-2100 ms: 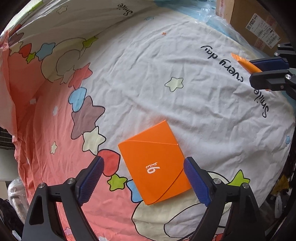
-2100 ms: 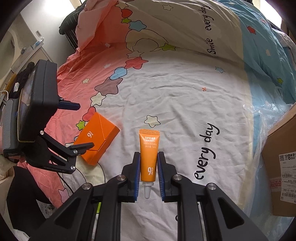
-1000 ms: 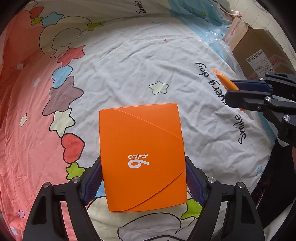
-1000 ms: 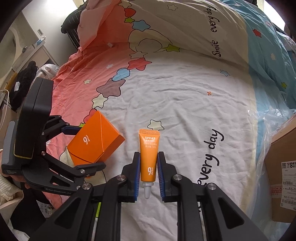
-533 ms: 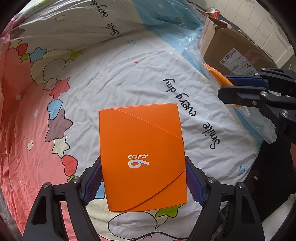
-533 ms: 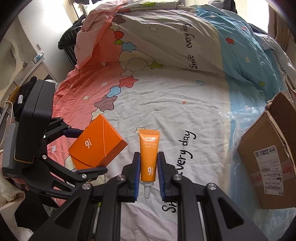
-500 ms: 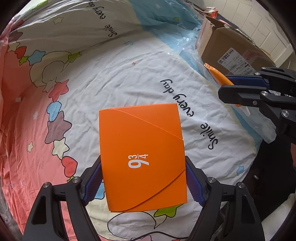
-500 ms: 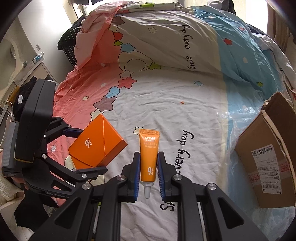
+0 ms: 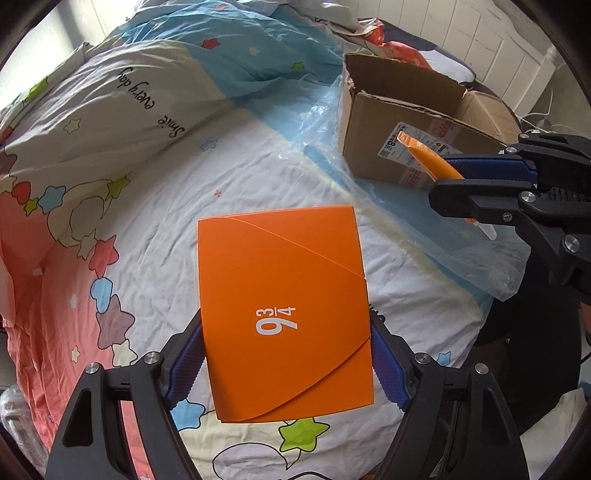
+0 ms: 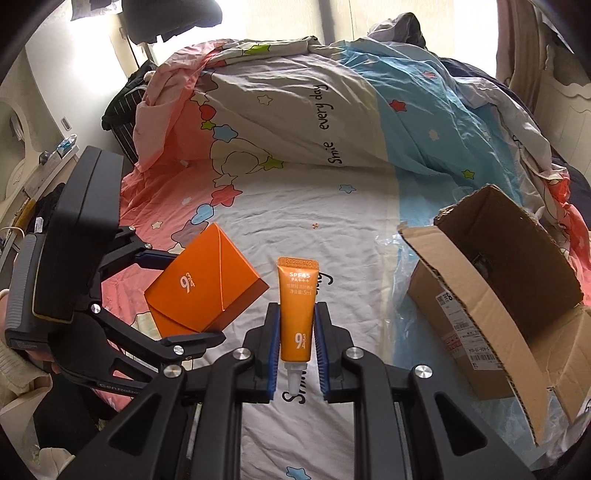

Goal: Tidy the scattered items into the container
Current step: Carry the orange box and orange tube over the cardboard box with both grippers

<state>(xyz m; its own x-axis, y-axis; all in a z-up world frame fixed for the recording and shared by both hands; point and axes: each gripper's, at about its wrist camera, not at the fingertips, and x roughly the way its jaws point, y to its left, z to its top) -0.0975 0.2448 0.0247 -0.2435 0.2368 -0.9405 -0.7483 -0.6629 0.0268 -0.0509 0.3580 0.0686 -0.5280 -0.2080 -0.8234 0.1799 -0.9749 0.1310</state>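
My left gripper (image 9: 286,354) is shut on a flat orange box (image 9: 282,310) marked 9¾ and holds it above the bed; it also shows in the right wrist view (image 10: 201,291). My right gripper (image 10: 296,332) is shut on a small orange sunscreen tube (image 10: 297,302), cap toward me; the tube shows in the left wrist view (image 9: 428,157). An open cardboard box (image 10: 491,280) lies on the bed to the right, opening up; it also shows in the left wrist view (image 9: 413,118), behind the right gripper (image 9: 480,184).
The bed sheet (image 10: 332,229) has a star print, with a bunched duvet (image 10: 314,103) at the back. Clear plastic film (image 9: 332,122) lies under and beside the cardboard box. A headboard (image 9: 480,33) is behind the box.
Both grippers have lifted with their items and swung right toward the cardboard box, which now shows its open top. Earlier the left gripper closed on the orange box on the sheet.
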